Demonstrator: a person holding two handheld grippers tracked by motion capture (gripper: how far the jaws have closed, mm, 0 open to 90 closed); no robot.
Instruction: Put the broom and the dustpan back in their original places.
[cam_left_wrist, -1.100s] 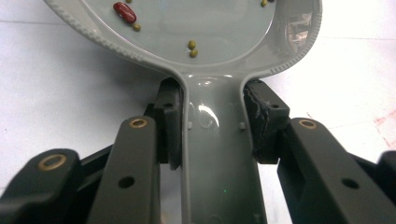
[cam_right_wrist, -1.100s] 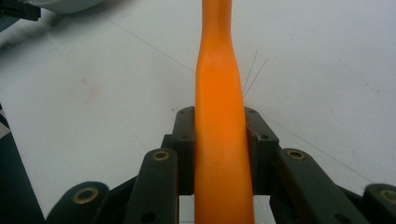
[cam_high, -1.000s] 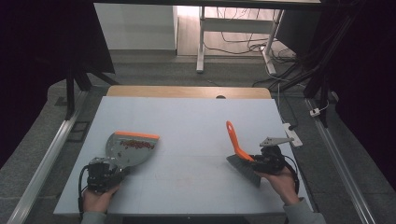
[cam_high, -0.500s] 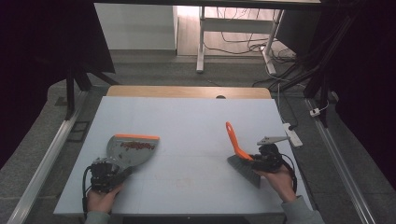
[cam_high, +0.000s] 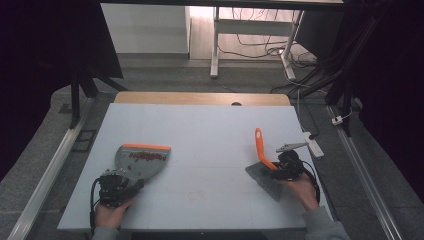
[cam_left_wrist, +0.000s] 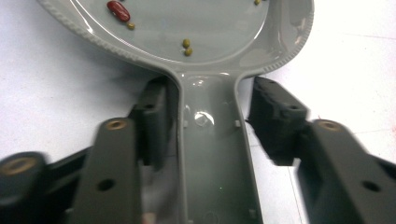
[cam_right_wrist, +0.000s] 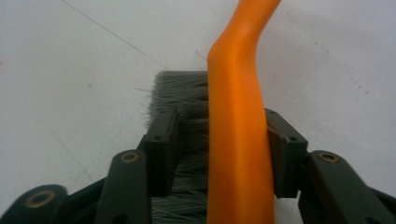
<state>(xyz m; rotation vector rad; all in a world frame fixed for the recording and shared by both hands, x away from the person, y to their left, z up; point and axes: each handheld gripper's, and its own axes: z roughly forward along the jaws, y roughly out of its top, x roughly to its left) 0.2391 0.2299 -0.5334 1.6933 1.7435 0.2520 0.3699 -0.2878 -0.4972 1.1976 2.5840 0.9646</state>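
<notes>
A grey dustpan (cam_high: 142, 159) with an orange front lip lies flat on the table at the left, with red beans (cam_left_wrist: 118, 10) and small yellowish bits in it. My left gripper (cam_high: 126, 182) straddles its handle (cam_left_wrist: 210, 154). The jaws have just been opening, and the right pad stands clear of the handle. At the right, a brush (cam_high: 264, 179) with grey bristles and an orange handle (cam_right_wrist: 238, 116) rests on the table. My right gripper (cam_high: 273, 171) is around that handle; its jaws have just been opening too, with a gap on the left side.
The pale blue table top (cam_high: 210, 130) has a wooden strip (cam_high: 200, 98) along its far edge. A white power strip (cam_high: 313, 144) lies off the table's right edge. Desk legs and cables stand on the floor beyond.
The right hand has sunk slightly with the brush, whose bristles now rest on the table. The left hand and the dustpan have stayed in place.
</notes>
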